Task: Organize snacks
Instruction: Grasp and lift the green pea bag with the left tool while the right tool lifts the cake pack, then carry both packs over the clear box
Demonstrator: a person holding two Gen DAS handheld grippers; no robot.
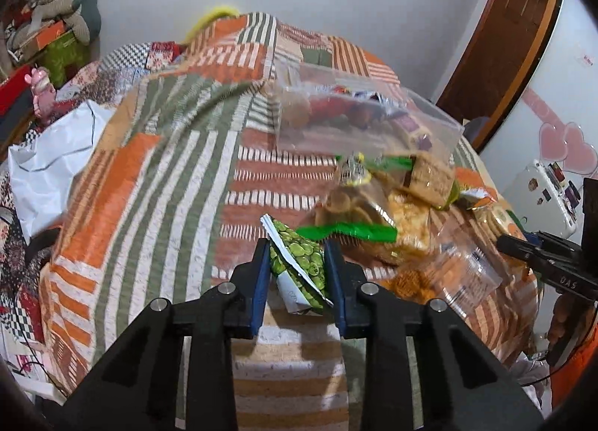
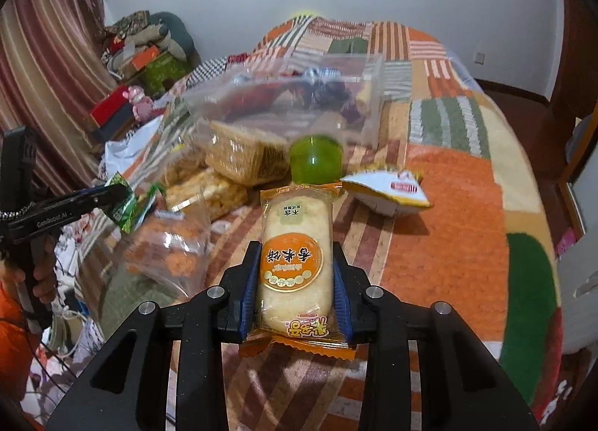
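So both hands are busy here. The left hand-held gripper (image 1: pixel 297 264) is clamped on a small green pea packet (image 1: pixel 299 263), blue pads pressing its sides, and the packet is up off the bed (image 1: pixel 149 169). From the right wrist view you can see that same gripper (image 2: pixel 119 203) at the left edge with the green packet (image 2: pixel 129 208) sticking out past its tips.

The right hand-held gripper (image 2: pixel 295 281) is clenched around an orange-wrapped rice cracker pack (image 2: pixel 295 270), which points away from the camera, its far end close to a green jelly cup (image 2: pixel 316 162) on the quilt.

A clear plastic bin (image 2: pixel 284 102) sits further back on the bed with some snacks already in it. In front of it there's a loose pile: bagged crackers (image 2: pixel 239 162), a bag of orange crisps (image 2: pixel 168 244), and a white-and-yellow packet (image 2: pixel 388 194) lying to the right of the jelly cup. Bit blurry overall, so labels on the pile are hard to read.
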